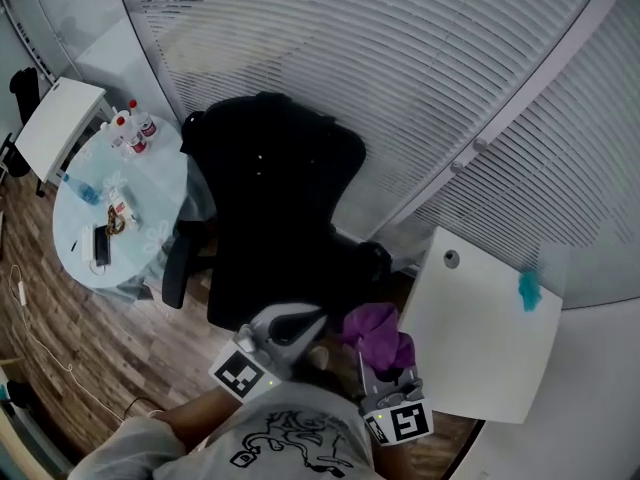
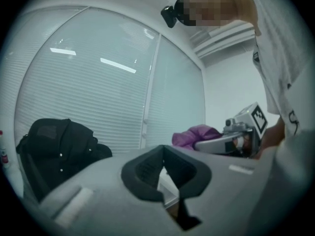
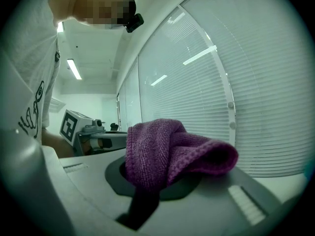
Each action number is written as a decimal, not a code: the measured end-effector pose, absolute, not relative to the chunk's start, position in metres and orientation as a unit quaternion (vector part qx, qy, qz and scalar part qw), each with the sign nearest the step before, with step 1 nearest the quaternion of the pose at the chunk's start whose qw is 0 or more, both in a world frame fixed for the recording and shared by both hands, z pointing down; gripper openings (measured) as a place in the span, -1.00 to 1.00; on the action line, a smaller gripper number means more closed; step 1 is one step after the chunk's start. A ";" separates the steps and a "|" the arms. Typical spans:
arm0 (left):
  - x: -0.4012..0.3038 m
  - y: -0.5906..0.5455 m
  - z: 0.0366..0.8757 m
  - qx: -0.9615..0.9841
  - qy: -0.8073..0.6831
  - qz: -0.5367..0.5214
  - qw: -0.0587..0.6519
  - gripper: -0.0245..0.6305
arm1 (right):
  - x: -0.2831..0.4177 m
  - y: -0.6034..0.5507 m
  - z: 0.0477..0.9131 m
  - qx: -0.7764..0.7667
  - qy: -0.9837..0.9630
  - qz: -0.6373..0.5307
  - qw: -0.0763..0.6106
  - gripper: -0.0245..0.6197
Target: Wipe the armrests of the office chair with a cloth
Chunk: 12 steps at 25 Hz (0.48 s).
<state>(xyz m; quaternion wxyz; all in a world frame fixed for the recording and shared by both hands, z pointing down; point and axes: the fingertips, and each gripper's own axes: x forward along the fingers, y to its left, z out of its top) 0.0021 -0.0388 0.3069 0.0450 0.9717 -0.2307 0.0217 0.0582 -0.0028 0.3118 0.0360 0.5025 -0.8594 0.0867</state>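
Note:
The black office chair (image 1: 285, 208) stands by the blinds with a dark jacket draped over its back. Its left armrest (image 1: 177, 264) shows at the chair's left side; the right armrest (image 1: 376, 261) lies just beyond the cloth. A purple cloth (image 1: 376, 332) is bunched in my right gripper (image 1: 390, 368), which is shut on it and held near the chair's right side. The cloth (image 3: 172, 151) fills the jaws of the right gripper (image 3: 157, 181). My left gripper (image 1: 303, 321) hovers over the seat's front, shut and empty. Its pads (image 2: 142, 173) hold nothing.
A white square table (image 1: 480, 348) stands right of the chair with a teal item (image 1: 528, 290) on it. A round glass table (image 1: 150, 183) with bottles and a phone sits at the left. Curved window blinds (image 1: 400, 68) run behind. The floor is wood.

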 end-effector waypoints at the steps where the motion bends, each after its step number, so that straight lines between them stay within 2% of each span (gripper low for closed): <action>1: 0.003 -0.041 0.313 0.971 -0.233 0.025 0.050 -0.92 | 0.059 -0.005 0.317 0.500 -0.860 0.088 0.040 -0.79; 12: 0.015 -0.055 0.390 0.968 -0.234 0.057 0.062 -0.92 | 0.069 -0.019 0.395 0.495 -0.859 0.102 0.089 -0.79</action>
